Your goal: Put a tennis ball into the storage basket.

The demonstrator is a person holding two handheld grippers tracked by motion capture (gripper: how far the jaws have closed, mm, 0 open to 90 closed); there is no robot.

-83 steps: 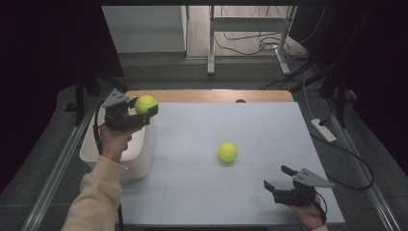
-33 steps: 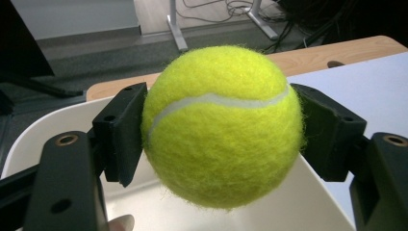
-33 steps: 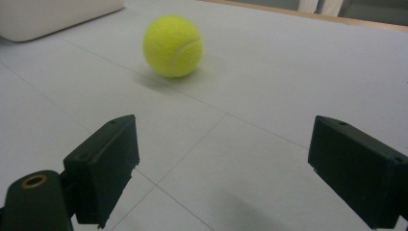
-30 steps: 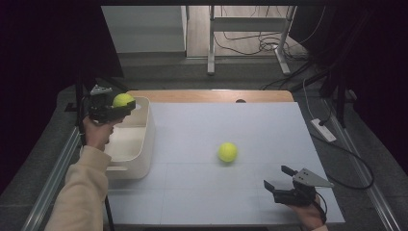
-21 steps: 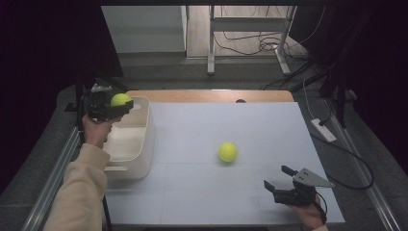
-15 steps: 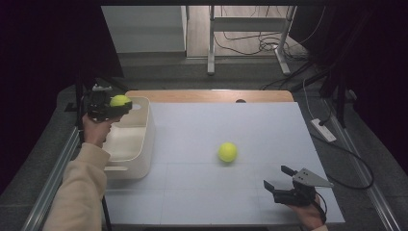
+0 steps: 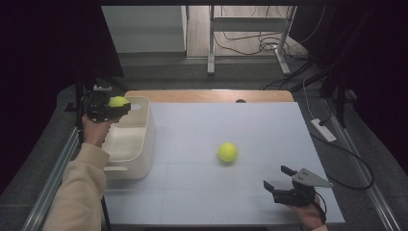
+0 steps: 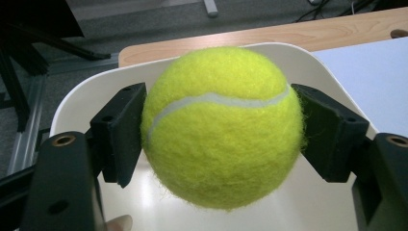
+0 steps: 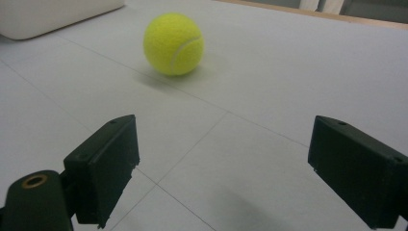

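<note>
A yellow tennis ball (image 8: 221, 125) sits between the pads of my left gripper (image 7: 117, 103), which is held above the far end of the white bin (image 7: 139, 144). Both pads still touch the ball, though the jaws have just been opening slightly. The bin's rim (image 8: 86, 91) and pale inside lie right under the ball. A second tennis ball (image 7: 227, 151) rests on the white table mat, mid-table. My right gripper (image 7: 276, 176) stands open near the front right of the mat, nothing between its pads, and it faces that ball (image 9: 173, 44) from a distance.
The mat (image 7: 231, 192) covers most of a wooden table whose bare edge (image 7: 207, 95) runs along the back. A metal rail (image 7: 53, 178) runs along the left side. Cables and a power strip (image 7: 323, 130) lie on the floor to the right.
The left hand carried the ball leftward and back, from the bin's near right side to above its far left end, then hovered. The right gripper and the loose ball stayed put.
</note>
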